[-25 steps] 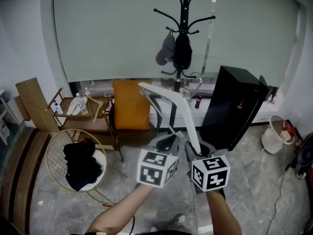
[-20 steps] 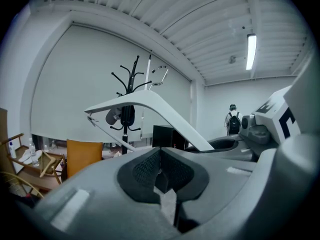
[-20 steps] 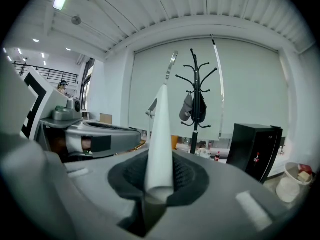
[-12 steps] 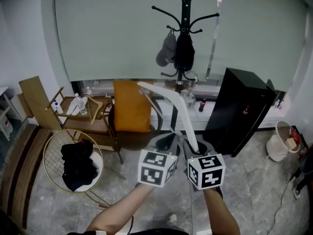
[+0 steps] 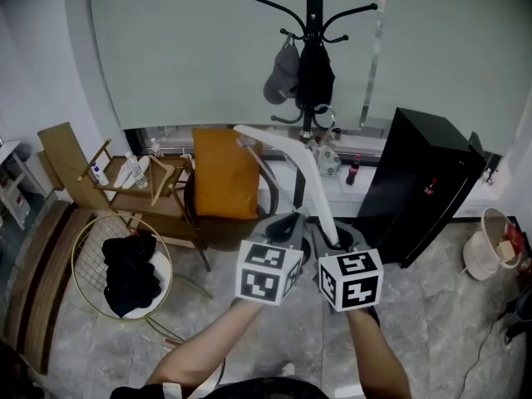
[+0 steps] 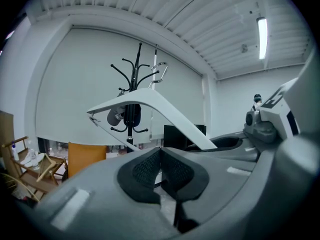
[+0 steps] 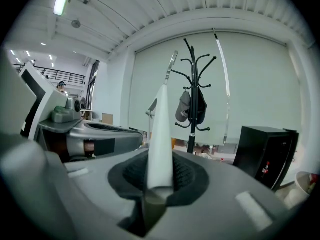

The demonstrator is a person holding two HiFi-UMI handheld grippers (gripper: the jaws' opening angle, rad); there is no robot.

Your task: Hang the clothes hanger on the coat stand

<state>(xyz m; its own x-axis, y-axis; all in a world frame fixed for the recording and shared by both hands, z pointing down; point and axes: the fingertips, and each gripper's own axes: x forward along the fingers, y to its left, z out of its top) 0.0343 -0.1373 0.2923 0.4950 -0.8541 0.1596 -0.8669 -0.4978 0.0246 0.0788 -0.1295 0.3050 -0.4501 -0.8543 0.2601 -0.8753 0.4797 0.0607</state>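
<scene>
Both clenched on white hanger (image 5: 291, 150): left hand-held gripper (image 5: 291, 221), right hand-held gripper (image 5: 337, 239); wire basket (image 5: 87, 248) only in head view

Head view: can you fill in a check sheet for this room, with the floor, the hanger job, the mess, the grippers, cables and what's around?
Surface: grey tiled floor, no table.
Job's things: white hanger held up; coat stand ahead, already carrying a cap and black bag.
Clutter: wire basket of black clothes, orange cushion, white bin.
Grippers: right gripper clamps the hanger's end; left gripper jaws together, hanger's thin bar nearby, grip unclear.
Cables: nothing seen.
Surroundings: closed blind, black cabinet.
</scene>
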